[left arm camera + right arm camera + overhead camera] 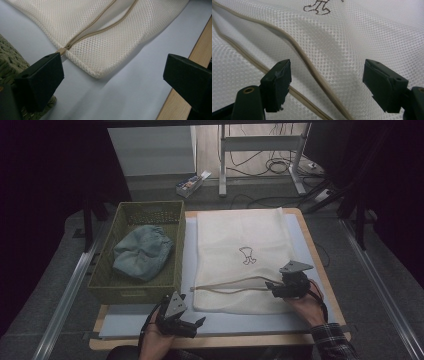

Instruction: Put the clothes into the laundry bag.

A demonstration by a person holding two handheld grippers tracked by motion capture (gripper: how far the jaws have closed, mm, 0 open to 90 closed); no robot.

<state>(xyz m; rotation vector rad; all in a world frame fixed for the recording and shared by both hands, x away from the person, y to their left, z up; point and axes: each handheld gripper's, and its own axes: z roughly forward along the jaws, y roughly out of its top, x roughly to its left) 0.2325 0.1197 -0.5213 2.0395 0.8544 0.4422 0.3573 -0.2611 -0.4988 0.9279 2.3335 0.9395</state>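
A cream mesh laundry bag (240,257) lies flat on the grey mat (145,322) that covers the wooden table (320,270), with its unzipped tan zipper (230,286) running across its near end. The right gripper (272,287) rests over the bag's near right part; in the right gripper view its jaws stand apart and hold nothing, with the mesh below them and the upper zipper edge (307,62) passing between them toward the left jaw. Whether the pads touch the mesh is hard to tell from these angles.

The left gripper (197,324) sits near the table's front edge, just left of the bag's near corner. In the left gripper view its jaws are spread wide and empty; the zipper's closed end (62,51) lies just beyond the tip of the left jaw, and the bag's corner (98,72) lies between the two jaws, farther off.

To the left of the bag stands a green basket (107,280) holding a bundled blue garment (142,252)
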